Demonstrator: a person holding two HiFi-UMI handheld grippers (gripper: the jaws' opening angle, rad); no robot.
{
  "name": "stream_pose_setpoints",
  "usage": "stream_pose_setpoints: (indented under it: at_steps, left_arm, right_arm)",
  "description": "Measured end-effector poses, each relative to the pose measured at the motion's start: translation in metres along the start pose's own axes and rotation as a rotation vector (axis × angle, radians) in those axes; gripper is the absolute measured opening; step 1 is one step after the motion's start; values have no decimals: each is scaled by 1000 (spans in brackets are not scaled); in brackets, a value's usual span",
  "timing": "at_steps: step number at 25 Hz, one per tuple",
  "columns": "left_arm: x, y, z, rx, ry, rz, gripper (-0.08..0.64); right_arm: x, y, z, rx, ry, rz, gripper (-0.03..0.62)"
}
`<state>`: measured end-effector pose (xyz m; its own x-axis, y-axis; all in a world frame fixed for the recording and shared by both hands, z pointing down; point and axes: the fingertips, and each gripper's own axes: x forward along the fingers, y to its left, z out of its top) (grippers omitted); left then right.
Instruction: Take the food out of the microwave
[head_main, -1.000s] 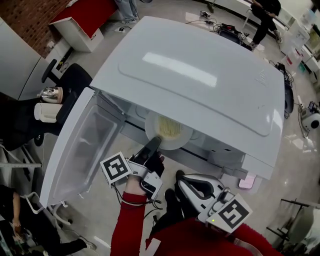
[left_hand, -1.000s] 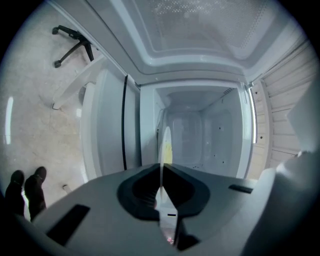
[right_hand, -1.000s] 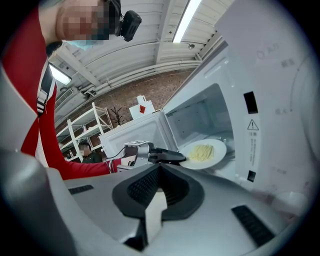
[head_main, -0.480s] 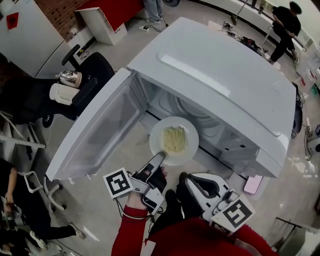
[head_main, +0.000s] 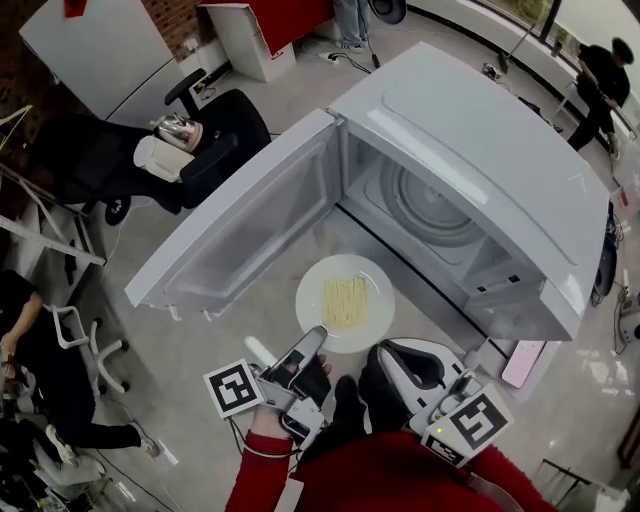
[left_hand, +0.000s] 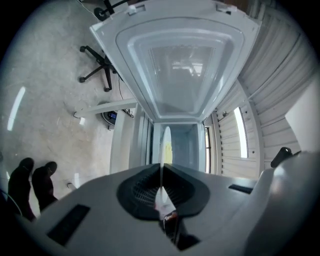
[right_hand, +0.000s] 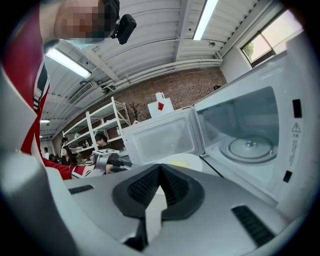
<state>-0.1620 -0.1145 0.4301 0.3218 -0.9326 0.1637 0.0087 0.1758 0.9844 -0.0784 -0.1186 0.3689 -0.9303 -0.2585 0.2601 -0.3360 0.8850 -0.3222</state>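
Note:
A white plate (head_main: 312, 295) of yellow noodles (head_main: 345, 301) hangs in front of the open white microwave (head_main: 500, 170), outside its cavity. My left gripper (head_main: 316, 335) is shut on the plate's near rim. In the left gripper view the plate (left_hand: 166, 142) shows edge-on, pinched between the jaws of that gripper (left_hand: 161, 172). The microwave door (head_main: 250, 225) is swung wide to the left, and the glass turntable (head_main: 430, 205) is bare. My right gripper (head_main: 385, 352) is shut on nothing, close to my body just right of the plate. Its own view shows the gripper (right_hand: 159, 175), the plate (right_hand: 182, 162) and the turntable (right_hand: 248, 148).
A pink object (head_main: 524, 362) lies by the microwave's right front corner. A black office chair (head_main: 225, 135), a metal kettle (head_main: 175, 128) and a white jug (head_main: 160, 158) are at the left beyond the door. People sit at the far left; another stands far right (head_main: 605, 70).
The left gripper has drawn the plate out of the cavity toward me. The plate now hangs in front of the opening. The right gripper has stayed shut near my body.

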Motion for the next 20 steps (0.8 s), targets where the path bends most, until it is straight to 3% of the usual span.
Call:
stream_pose_setpoints:
  at_steps: [20]
  left_arm:
    - [-109,0,-7,-9,-161,-37,20]
  right_arm:
    - [12,73,-12,-101,24,146,11]
